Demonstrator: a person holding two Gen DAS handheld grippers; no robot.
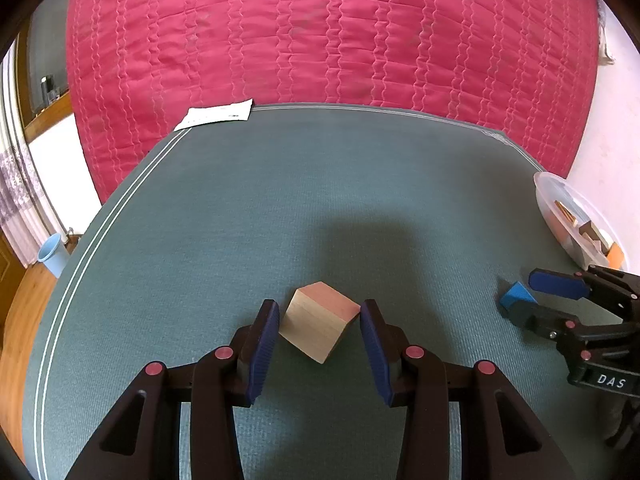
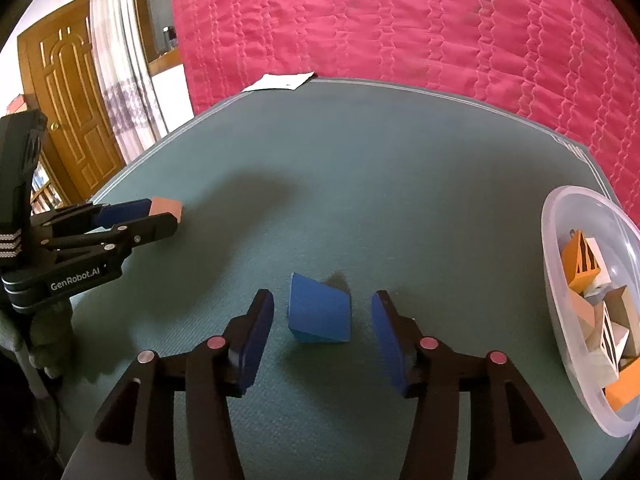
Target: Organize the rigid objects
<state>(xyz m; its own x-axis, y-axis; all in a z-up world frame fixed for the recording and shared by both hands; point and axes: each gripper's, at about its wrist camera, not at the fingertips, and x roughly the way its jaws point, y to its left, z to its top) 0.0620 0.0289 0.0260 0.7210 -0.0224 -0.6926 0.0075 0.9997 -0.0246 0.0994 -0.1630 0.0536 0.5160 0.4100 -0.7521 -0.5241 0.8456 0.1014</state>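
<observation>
A wooden cube (image 1: 320,320) with a pinkish top sits on the green mat (image 1: 280,200). My left gripper (image 1: 319,320) is open, its two blue pads on either side of the cube, with small gaps. A blue wedge block (image 2: 320,314) lies on the mat in the right wrist view. My right gripper (image 2: 322,316) is open around it, pads apart from it. The left gripper (image 2: 160,216) and the cube (image 2: 166,206) also show at the left of the right wrist view. The right gripper (image 1: 528,300) and the wedge (image 1: 516,294) show at the right of the left wrist view.
A clear plastic bowl (image 2: 560,280) with several wooden and orange blocks stands at the mat's right edge; it also shows in the left wrist view (image 1: 548,196). A white paper (image 1: 216,114) lies at the far edge. A red quilt (image 1: 320,32) lies beyond.
</observation>
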